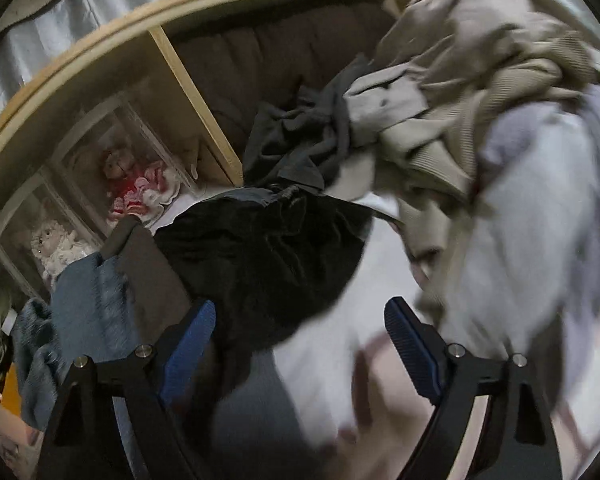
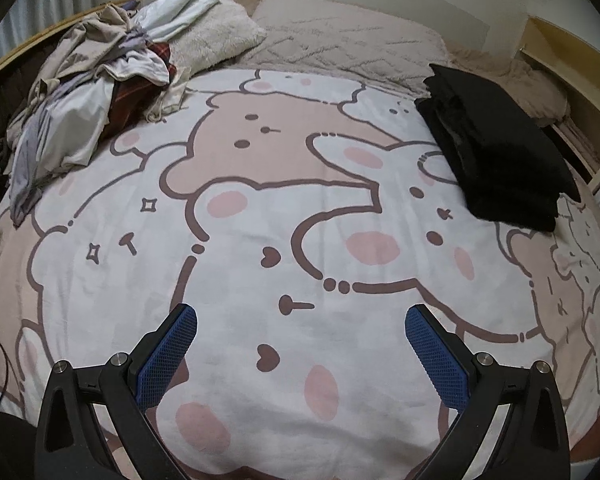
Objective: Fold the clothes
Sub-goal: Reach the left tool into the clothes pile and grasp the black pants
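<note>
While dolls [image 1: 140, 184] sit in clear cases at left | left gripper [image 1: 296, 344] jaws apart by unfolded pile [image 1: 480, 120] | right gripper [image 2: 302, 344] jaws apart, empty; folded black stack [image 2: 496, 152] upper right, right view only.

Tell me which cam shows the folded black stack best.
Right wrist: the black stack lies whole and sharp on the bedspread, right of the pillows. The left wrist view does not show it; the dark clothes there are crumpled and blurred.

Bed [image 2: 300, 208], cartoon-print cover: unfolded clothes heap [image 2: 92, 92] far left, folded black stack [image 2: 496, 152] right, pillows [image 2: 340, 36] at head.
</note>
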`<state>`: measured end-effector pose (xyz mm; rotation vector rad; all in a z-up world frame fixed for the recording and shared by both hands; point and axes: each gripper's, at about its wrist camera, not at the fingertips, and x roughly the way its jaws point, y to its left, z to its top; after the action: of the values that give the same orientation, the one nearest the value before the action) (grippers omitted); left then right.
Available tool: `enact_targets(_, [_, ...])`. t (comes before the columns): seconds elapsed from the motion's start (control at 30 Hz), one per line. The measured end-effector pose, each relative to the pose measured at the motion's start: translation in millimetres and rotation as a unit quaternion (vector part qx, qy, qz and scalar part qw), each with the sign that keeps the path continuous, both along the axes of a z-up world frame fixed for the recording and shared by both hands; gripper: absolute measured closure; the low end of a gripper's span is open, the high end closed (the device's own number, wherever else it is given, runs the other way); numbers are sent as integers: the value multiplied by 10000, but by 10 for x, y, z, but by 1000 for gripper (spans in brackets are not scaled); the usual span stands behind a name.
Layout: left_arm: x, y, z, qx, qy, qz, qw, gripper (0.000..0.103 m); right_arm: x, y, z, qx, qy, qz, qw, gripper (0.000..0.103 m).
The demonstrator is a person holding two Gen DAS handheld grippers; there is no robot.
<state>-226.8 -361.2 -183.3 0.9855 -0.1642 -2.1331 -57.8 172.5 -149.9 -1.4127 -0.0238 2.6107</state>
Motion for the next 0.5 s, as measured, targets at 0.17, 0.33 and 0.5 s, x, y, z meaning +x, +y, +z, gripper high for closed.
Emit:
enact_targets(0.17, [-401,-299,-168,-280,-369,499,9977,10,-43,-47,-31,81,-39,60,9999,0])
enact_targets(0.33, [-489,-727,-312,18,-738,1047,9918,0,-75,-29,-74,152,-83,47,9998,0])
enact_targets(0.5, [-389,-961,-240,1004,-510,842,9901,36,-97,8,-158,-11,-228,15,9997,0])
